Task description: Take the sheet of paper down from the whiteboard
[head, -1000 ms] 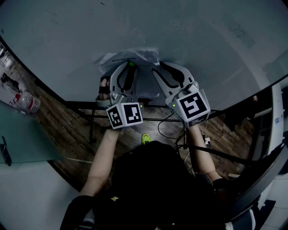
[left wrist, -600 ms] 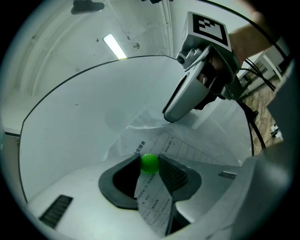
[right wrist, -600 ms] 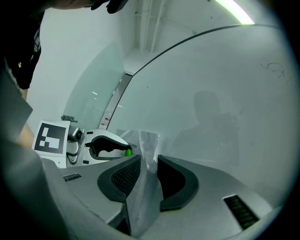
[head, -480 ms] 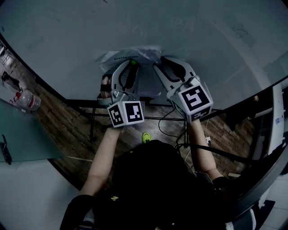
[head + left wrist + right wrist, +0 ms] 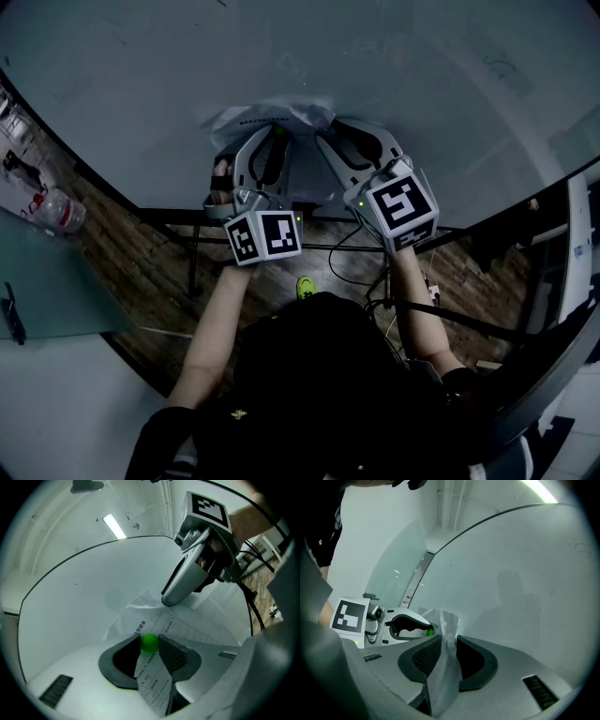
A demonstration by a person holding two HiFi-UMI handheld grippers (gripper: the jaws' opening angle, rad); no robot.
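Observation:
A printed, crumpled sheet of paper [image 5: 298, 114] hangs on the whiteboard [image 5: 281, 56]. My left gripper [image 5: 271, 139] is shut on a small green magnet [image 5: 149, 642] that lies against the sheet [image 5: 187, 630]. Part of the sheet runs down between its jaws too. My right gripper [image 5: 336, 133] is at the sheet's right edge. A raised fold of the paper [image 5: 443, 667] stands between its jaws, which are closing; a dark gap still shows beside the fold. In the right gripper view the left gripper [image 5: 426, 629] and the magnet [image 5: 430, 631] show to the left.
The whiteboard's stand bar [image 5: 319, 248] runs below the grippers over a wooden floor. Cables [image 5: 375, 281] and a small green thing [image 5: 305, 286] lie on that floor. A water bottle [image 5: 58, 211] rests at the far left, beside a grey tabletop [image 5: 47, 281].
My right gripper has shifted a little to the left, up to the paper's right edge. My left gripper has stayed in place on the magnet.

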